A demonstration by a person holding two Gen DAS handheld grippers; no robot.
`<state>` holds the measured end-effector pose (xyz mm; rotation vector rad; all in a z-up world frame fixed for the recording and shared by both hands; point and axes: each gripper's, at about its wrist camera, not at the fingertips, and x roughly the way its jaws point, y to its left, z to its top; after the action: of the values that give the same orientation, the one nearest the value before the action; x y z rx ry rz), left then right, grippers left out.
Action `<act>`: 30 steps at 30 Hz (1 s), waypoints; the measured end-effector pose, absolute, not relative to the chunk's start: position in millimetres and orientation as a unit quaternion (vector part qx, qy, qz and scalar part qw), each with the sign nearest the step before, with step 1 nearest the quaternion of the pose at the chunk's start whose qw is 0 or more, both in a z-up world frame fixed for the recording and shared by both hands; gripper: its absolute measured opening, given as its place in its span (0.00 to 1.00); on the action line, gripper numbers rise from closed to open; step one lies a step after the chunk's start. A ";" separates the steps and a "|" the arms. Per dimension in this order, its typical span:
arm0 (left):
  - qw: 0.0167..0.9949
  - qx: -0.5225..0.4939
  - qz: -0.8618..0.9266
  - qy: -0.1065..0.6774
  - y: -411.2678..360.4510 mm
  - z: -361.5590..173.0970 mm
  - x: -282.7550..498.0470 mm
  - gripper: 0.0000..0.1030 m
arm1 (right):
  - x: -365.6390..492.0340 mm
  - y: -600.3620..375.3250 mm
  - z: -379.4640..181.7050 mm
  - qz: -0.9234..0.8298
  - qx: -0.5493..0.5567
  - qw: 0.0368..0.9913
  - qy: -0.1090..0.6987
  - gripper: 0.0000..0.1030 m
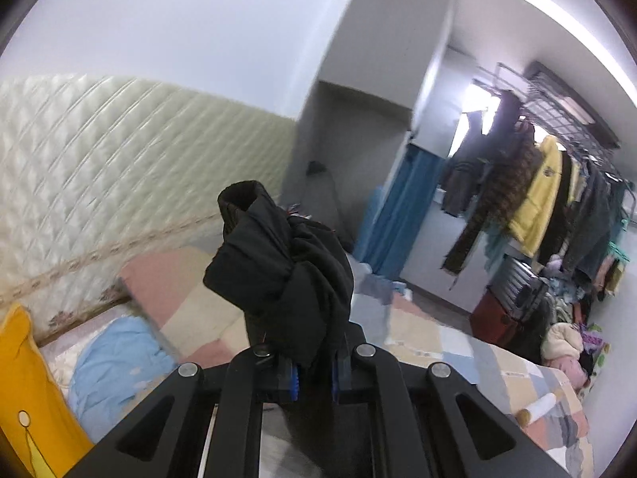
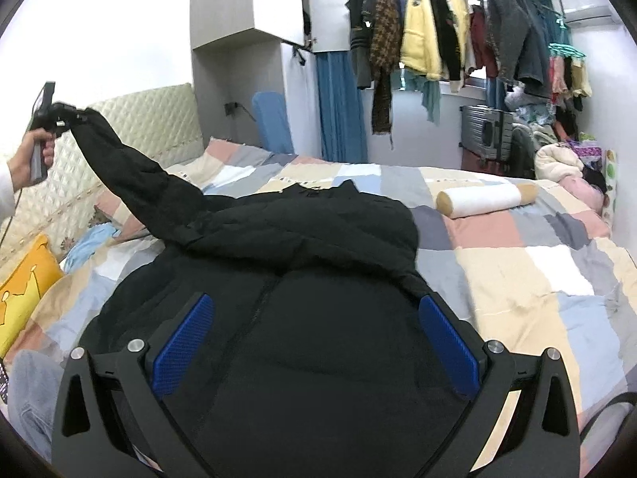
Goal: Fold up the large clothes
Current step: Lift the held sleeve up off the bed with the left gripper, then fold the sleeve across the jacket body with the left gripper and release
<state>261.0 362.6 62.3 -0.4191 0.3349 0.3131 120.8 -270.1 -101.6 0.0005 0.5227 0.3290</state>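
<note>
A large black padded jacket (image 2: 302, 318) lies on the patchwork bedspread (image 2: 517, 271). My left gripper (image 1: 314, 358) is shut on the cuff end of the jacket's sleeve (image 1: 278, 263) and holds it high above the bed. In the right wrist view the left gripper (image 2: 59, 113) shows at far left, with the sleeve (image 2: 131, 167) stretched up to it. My right gripper (image 2: 314, 338) is open, its blue pads (image 2: 183, 342) wide apart just over the jacket's body, holding nothing.
A quilted headboard (image 2: 147, 123) is at the left. A yellow pillow (image 2: 20, 290) and a light blue cloth (image 2: 87, 243) lie near it. A white bolster (image 2: 481, 199) lies on the bed's right. A rack of hanging clothes (image 2: 458, 32) and a suitcase (image 2: 485, 131) stand beyond.
</note>
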 end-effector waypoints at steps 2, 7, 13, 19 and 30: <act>0.957 -0.196 0.144 0.159 334.8 74.2 267.2 0.10 | 119.3 -281.5 -103.5 0.165 0.019 0.951 0.260 1.00; 0.970 -0.135 0.122 0.162 250.0 86.7 289.8 0.10 | 126.2 -293.1 -97.8 0.161 0.025 0.954 0.251 1.00; 0.983 -0.076 0.051 0.162 128.9 84.5 315.3 0.10 | 132.1 -302.5 -88.0 0.159 0.025 0.959 0.232 1.00; 0.984 -0.041 -0.029 0.170 15.1 56.3 341.7 0.10 | 124.4 -327.0 -90.9 0.150 0.064 0.961 0.224 1.00; 0.963 0.054 -0.112 0.240 -152.2 -63.7 404.4 0.10 | 154.4 -372.5 -120.1 0.098 0.113 0.957 0.248 1.00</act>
<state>404.4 -152.2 -63.7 0.1087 0.4870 -0.2276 154.4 -372.5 -120.1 0.2288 0.5029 0.1990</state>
